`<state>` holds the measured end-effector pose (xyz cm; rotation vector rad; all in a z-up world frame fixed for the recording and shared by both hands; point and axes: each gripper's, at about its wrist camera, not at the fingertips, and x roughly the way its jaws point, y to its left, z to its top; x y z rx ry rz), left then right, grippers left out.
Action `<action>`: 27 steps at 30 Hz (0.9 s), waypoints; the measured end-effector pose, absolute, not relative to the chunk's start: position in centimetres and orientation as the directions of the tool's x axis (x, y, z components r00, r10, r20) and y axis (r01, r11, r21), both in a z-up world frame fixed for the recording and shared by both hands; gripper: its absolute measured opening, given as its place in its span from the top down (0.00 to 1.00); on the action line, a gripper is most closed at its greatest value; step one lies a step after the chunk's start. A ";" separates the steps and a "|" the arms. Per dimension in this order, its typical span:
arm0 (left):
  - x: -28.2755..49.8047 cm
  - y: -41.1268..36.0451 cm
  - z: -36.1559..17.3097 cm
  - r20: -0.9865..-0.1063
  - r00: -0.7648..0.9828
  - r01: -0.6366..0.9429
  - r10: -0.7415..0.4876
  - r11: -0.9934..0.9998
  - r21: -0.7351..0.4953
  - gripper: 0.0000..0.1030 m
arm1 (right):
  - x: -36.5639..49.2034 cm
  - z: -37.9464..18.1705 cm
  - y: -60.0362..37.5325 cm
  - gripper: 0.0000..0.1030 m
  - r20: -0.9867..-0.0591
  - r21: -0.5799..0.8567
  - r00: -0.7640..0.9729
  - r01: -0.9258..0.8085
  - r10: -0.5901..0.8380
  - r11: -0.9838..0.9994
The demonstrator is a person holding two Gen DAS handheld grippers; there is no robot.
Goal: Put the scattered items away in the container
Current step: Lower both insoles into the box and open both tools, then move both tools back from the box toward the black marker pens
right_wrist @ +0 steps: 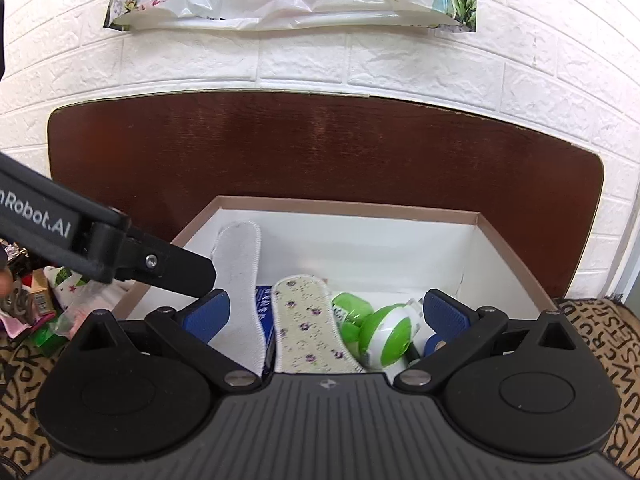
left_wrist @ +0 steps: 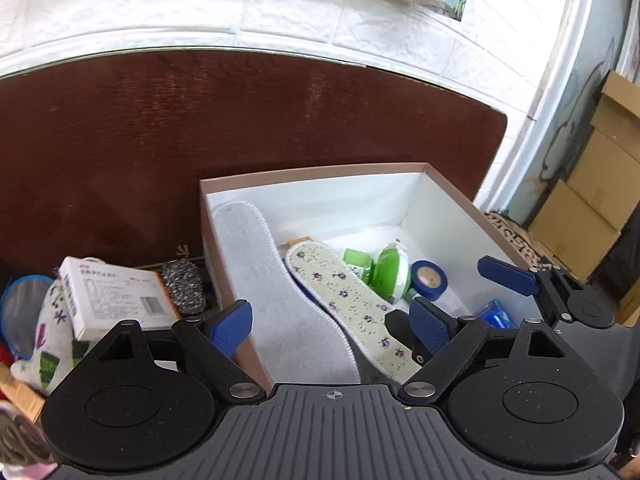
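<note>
A cardboard box (left_wrist: 312,170) with a white inside holds a grey insole (left_wrist: 256,264), a floral insole (left_wrist: 344,300), a green and white gadget (left_wrist: 384,272), a blue tape roll (left_wrist: 428,276) and a blue packet (left_wrist: 496,314). My left gripper (left_wrist: 332,322) hangs open over the box's near left corner, with its left pad outside the wall. My right gripper (right_wrist: 328,312) is open above the floral insole (right_wrist: 308,328) and the green gadget (right_wrist: 384,332), touching neither. Left of the box lie a white carton (left_wrist: 108,296), a steel scourer (left_wrist: 182,286) and a patterned cloth (left_wrist: 48,344).
The box (right_wrist: 348,206) sits on a dark wooden table (left_wrist: 240,120) against a white brick wall. A blue-rimmed mesh item (left_wrist: 20,304) lies at the far left. Cardboard cartons (left_wrist: 600,200) are stacked at the right, and a lettered fabric (right_wrist: 600,340) covers the near side.
</note>
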<state>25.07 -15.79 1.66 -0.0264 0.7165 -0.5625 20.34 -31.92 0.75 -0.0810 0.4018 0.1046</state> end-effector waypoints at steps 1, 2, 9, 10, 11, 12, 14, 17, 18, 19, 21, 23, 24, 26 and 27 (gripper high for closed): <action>24.8 -15.7 1.7 -0.614 0.621 0.472 -0.487 0.858 -0.204 0.07 | 20.2 0.7 -31.8 0.00 -0.396 -0.058 0.914 -0.116 0.083 0.992; 24.5 -15.7 1.7 -0.611 0.628 0.467 -0.482 0.861 -0.200 0.06 | 19.9 0.7 -31.6 0.00 -0.396 -0.057 0.914 -0.114 0.082 0.992; 21.5 -14.6 2.2 -0.568 0.686 0.445 -0.455 0.880 -0.167 0.03 | 17.3 0.9 -30.8 0.00 -0.394 -0.015 0.912 -0.132 0.115 0.991; 20.9 -14.5 2.3 -0.562 0.695 0.442 -0.448 0.883 -0.157 0.03 | 16.9 0.9 -30.6 0.00 -0.391 -0.014 0.913 -0.135 0.119 0.991; 20.4 -14.4 2.4 -0.557 0.704 0.437 -0.440 0.887 -0.148 0.02 | 16.5 1.0 -30.5 0.00 -0.390 -0.014 0.913 -0.139 0.122 0.990; 19.8 -14.4 2.5 -0.553 0.713 0.430 -0.431 0.892 -0.140 0.02 | 16.1 1.1 -30.3 0.00 -0.389 -0.014 0.912 -0.142 0.126 0.990; 18.6 -14.2 2.6 -0.539 0.735 0.411 -0.411 0.903 -0.128 0.02 | 15.2 1.2 -29.9 0.00 -0.385 -0.011 0.914 -0.147 0.132 0.989; 16.8 -13.9 2.7 -0.520 0.768 0.380 -0.373 0.920 -0.099 0.00 | 13.9 1.4 -29.4 0.00 -0.380 0.002 0.913 -0.160 0.149 0.987; 16.2 -13.8 2.7 -0.513 0.778 0.371 -0.362 0.924 -0.090 0.00 | 13.4 1.4 -29.2 0.00 -0.379 0.007 0.913 -0.165 0.155 0.986; 15.7 -13.7 2.7 -0.508 0.785 0.365 -0.354 0.927 -0.082 0.00 | 13.0 1.4 -29.1 0.00 -0.380 0.009 0.911 -0.168 0.159 0.986; 14.7 -13.4 2.6 -0.503 0.794 0.356 -0.342 0.932 -0.072 0.00 | 12.3 1.4 -28.6 0.00 -0.384 0.007 0.909 -0.173 0.162 0.985; 13.9 -13.1 2.5 -0.502 0.799 0.346 -0.330 0.936 -0.065 0.00 | 11.6 1.3 -28.2 0.00 -0.386 0.005 0.908 -0.179 0.167 0.984; 13.5 -12.9 2.4 -0.502 0.801 0.341 -0.325 0.938 -0.062 0.00 | 11.2 1.3 -28.0 0.00 -0.387 0.004 0.907 -0.183 0.170 0.983; 12.8 -12.6 2.3 -0.502 0.805 0.334 -0.315 0.941 -0.054 0.00 | 10.6 1.3 -27.7 0.00 -0.389 0.004 0.904 -0.188 0.175 0.982; 12.5 -12.4 2.2 -0.502 0.807 0.331 -0.310 0.942 -0.050 0.00 | 10.3 1.2 -27.6 0.00 -0.391 0.004 0.903 -0.189 0.176 0.982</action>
